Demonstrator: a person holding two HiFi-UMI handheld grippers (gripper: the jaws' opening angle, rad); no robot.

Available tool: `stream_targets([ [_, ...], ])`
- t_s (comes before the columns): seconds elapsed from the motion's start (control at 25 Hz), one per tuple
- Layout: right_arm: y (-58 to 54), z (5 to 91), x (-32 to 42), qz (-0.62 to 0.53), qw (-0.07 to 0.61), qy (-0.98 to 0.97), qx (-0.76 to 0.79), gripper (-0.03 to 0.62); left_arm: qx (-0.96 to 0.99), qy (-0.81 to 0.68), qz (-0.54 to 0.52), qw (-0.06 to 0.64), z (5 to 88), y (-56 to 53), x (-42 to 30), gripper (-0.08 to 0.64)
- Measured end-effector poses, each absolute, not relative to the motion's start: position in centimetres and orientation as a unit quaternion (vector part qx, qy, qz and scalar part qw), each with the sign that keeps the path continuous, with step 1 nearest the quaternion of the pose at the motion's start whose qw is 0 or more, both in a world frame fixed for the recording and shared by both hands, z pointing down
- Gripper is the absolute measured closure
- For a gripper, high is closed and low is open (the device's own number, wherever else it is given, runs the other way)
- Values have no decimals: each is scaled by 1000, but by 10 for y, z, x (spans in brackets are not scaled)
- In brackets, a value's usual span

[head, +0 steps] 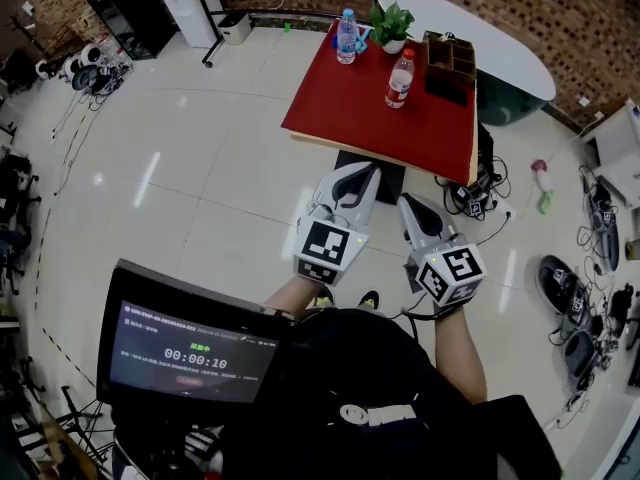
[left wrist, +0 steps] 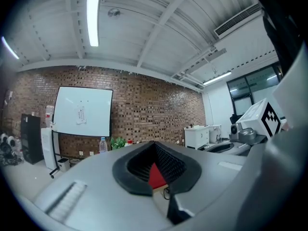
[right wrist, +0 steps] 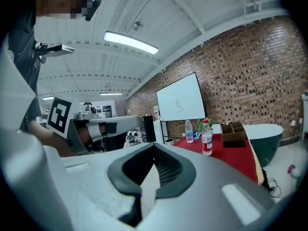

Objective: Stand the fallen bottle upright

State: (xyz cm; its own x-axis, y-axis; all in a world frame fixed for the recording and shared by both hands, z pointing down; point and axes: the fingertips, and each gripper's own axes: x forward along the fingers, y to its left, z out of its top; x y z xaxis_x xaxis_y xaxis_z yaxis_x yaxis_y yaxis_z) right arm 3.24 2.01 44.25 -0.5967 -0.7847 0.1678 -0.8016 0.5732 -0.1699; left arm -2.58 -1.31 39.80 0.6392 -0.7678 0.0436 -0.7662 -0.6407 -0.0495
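Two bottles, both upright, on the red tabletop (head: 350,108) at the far side of the room.

1. Red-capped bottle (head: 399,79): clear plastic with a red label band, standing near the middle of the tabletop's far half, with clear contents. It is just left of the wooden box and apart from it.
2. Blue-capped bottle (head: 347,37): clear plastic with a blue label, standing at the tabletop's far left corner, well apart from the red-capped bottle. Its fill level cannot be made out.
3. Potted plant (head: 391,26): a white pot holding green leaves, at the far edge between the blue-capped bottle and the wooden box.
4. Wooden box (head: 449,61): brown and open-topped, divided into compartments, at the far right corner. The interiors are dark and their contents cannot be made out.
5. White table (head: 500,48): rounded, directly behind the red tabletop.
6. Left tool (head: 360,180): held close to the person's body over the pale floor (head: 200,168), well short of the tabletop. Its jaws are drawn narrow with nothing between them.
7. Right tool (head: 410,206): beside the left tool and likewise short of the tabletop. Its jaws are narrow and it grips nothing.
8. Screen (head: 190,353): dark panel at the person's front, with a timer readout lit.
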Motion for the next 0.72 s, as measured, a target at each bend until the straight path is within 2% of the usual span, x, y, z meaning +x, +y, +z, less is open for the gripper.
stream_targets([
  [0.72,17,435,65,115,12,-878,465,589,-906,420,-41,9,404,-3,7,560],
])
